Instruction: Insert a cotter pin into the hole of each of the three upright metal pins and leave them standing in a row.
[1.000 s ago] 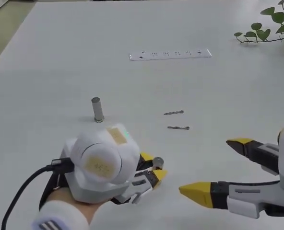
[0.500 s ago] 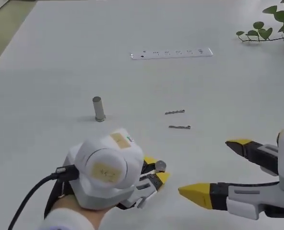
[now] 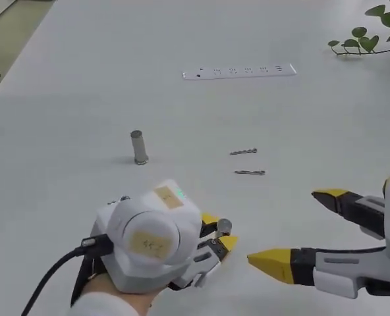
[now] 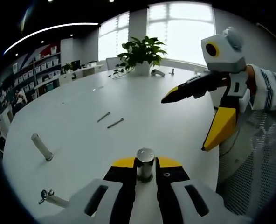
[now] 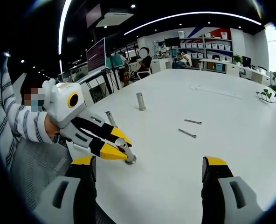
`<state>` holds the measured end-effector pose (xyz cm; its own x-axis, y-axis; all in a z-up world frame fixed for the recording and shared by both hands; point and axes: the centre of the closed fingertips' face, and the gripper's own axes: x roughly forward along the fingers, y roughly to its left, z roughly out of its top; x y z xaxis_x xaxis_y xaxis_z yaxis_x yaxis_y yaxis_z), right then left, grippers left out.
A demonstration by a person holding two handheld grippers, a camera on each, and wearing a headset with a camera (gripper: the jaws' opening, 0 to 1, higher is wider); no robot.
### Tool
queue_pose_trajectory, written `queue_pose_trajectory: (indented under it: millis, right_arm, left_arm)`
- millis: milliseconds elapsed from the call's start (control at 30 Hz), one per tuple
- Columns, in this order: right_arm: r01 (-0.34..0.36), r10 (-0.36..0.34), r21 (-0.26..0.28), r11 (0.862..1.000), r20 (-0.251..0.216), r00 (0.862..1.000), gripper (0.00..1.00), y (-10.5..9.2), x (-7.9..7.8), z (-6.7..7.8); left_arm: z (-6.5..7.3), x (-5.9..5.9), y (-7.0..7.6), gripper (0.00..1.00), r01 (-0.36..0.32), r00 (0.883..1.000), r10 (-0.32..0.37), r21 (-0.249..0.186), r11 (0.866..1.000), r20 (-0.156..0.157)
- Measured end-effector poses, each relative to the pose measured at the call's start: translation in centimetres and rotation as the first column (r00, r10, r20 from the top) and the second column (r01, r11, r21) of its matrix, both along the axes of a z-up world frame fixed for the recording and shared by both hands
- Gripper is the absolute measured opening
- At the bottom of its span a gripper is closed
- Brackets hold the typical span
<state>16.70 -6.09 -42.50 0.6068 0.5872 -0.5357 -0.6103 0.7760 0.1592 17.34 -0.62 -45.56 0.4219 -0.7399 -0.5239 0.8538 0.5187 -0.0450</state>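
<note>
Currently, left gripper (image 3: 219,230) clamps a cylindrical metal pin (image 4: 145,162); right gripper (image 3: 284,226) gapes wide, empty, over smooth white tabletop (image 3: 182,112).

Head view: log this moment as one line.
left gripper: shut on metal pin | right gripper: open | cotter pins: loose on table

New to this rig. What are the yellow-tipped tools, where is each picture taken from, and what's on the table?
No robot here: a person holds a two-jaw tool in each hand. One picture comes from a headset camera looking down; the two round ones come from cameras riding on the tools. The left gripper is shut on a metal pin standing on the white table. The right gripper is open and empty. Another upright pin and two loose cotter pins sit farther off.
</note>
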Motion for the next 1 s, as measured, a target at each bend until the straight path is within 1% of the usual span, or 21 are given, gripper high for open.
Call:
queue_pose_trajectory:
  millis: [67, 100, 133, 167, 200, 267, 300, 367, 467, 533, 733, 833, 967, 1000]
  right_arm:
    - [0.002, -0.002, -0.001, 1.000, 0.001, 1.000, 0.93, -0.1, 0.0, 0.0]
    - [0.003, -0.003, -0.001, 1.000, 0.002, 1.000, 0.93, -0.1, 0.0, 0.1]
    - [0.003, -0.003, 0.000, 1.000, 0.002, 1.000, 0.93, -0.1, 0.0, 0.1]
    - [0.004, -0.004, 0.001, 1.000, 0.003, 1.000, 0.93, -0.1, 0.0, 0.1]
    - [0.005, -0.005, 0.001, 1.000, 0.003, 1.000, 0.93, -0.1, 0.0, 0.1]
    - [0.005, -0.005, 0.001, 1.000, 0.002, 1.000, 0.93, -0.1, 0.0, 0.0]
    - [0.005, -0.005, 0.000, 1.000, 0.000, 1.000, 0.93, -0.1, 0.0, 0.0]
    - [0.004, -0.004, -0.002, 1.000, -0.001, 1.000, 0.93, -0.1, 0.0, -0.1]
    - [0.004, -0.004, -0.002, 1.000, 0.002, 1.000, 0.93, -0.1, 0.0, 0.0]
    - [0.006, -0.006, -0.001, 1.000, 0.005, 1.000, 0.93, -0.1, 0.1, 0.2]
    - [0.010, -0.010, -0.003, 1.000, 0.004, 1.000, 0.92, -0.3, 0.1, 0.1]
    - [0.009, -0.009, -0.005, 1.000, 0.001, 1.000, 0.92, -0.4, 0.1, 0.0]
    - [0.006, -0.006, -0.004, 1.000, -0.001, 1.000, 0.92, -0.3, 0.1, 0.0]
    - [0.004, -0.004, -0.004, 1.000, -0.002, 1.000, 0.92, -0.3, 0.1, 0.0]
  left_arm:
    - [0.5, 0.0, 0.2, 0.15, 0.005, 1.000, -0.005, -0.010, 1.000, 0.011]
    - [0.7, 0.0, 0.3, 0.17, 0.007, 1.000, -0.006, -0.013, 1.000, 0.010]
    - [1.2, 0.0, 0.4, 0.20, 0.003, 1.000, -0.003, -0.035, 0.999, -0.003]
    - [1.6, 0.0, 0.4, 0.23, 0.001, 1.000, -0.001, -0.053, 0.999, -0.006]
    - [2.3, 0.0, 0.5, 0.26, 0.005, 1.000, -0.005, -0.073, 0.997, 0.003]
    - [3.0, -0.1, 0.6, 0.31, 0.010, 1.000, -0.009, -0.098, 0.995, 0.005]
    - [3.5, -0.1, 0.7, 0.35, 0.013, 1.000, -0.013, -0.115, 0.993, 0.002]
    - [3.9, -0.3, 1.1, 0.39, 0.015, 1.000, -0.017, -0.135, 0.991, -0.016]
    - [4.6, -0.4, 1.8, 0.41, 0.021, 1.000, -0.023, -0.151, 0.988, -0.012]
    - [5.1, -0.5, 2.3, 0.46, 0.013, 1.000, -0.017, -0.176, 0.984, -0.022]
    - [6.2, -0.8, 3.9, 0.62, -0.006, 1.000, -0.001, -0.213, 0.977, -0.031]
    - [6.7, -1.0, 4.6, 0.68, -0.004, 1.000, 0.001, -0.225, 0.974, -0.014]
    - [6.9, -1.4, 5.6, 0.76, -0.024, 1.000, 0.021, -0.236, 0.972, -0.015]
    - [6.9, -1.5, 5.8, 0.80, -0.025, 1.000, 0.023, -0.234, 0.972, -0.015]
